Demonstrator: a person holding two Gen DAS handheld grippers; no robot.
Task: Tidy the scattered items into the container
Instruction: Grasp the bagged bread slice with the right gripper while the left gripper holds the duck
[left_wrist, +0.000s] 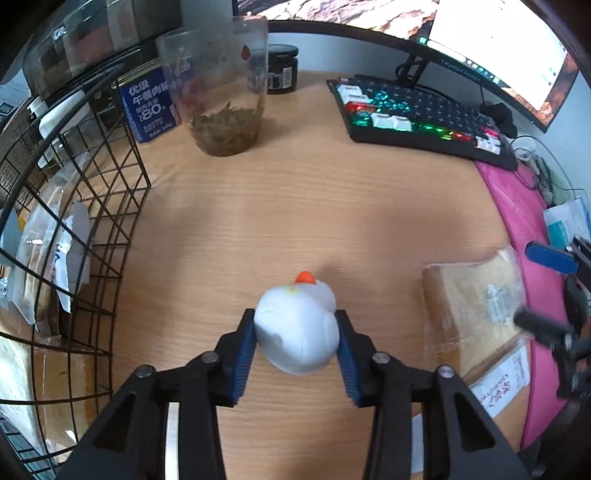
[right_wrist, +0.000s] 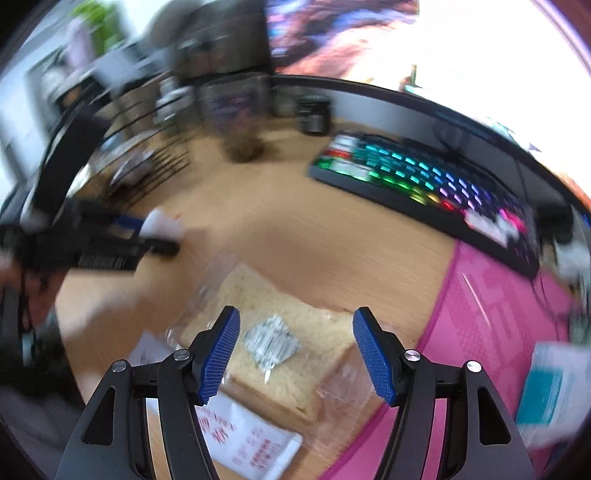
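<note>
Gripping a white duck toy (left_wrist: 299, 328), the left gripper (left_wrist: 297, 349) is squeezing it while the right gripper (right_wrist: 295, 354) is hovering spread wide over bagged bread (right_wrist: 280, 332).

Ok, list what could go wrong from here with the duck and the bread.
1. The left hand-held gripper pinches the round white toy duck at its sides; it could squirt out on the way to the wire basket.
2. The right hand-held gripper is open over the bagged bread; closing may catch only slippery wrap or squash the slice.
</note>
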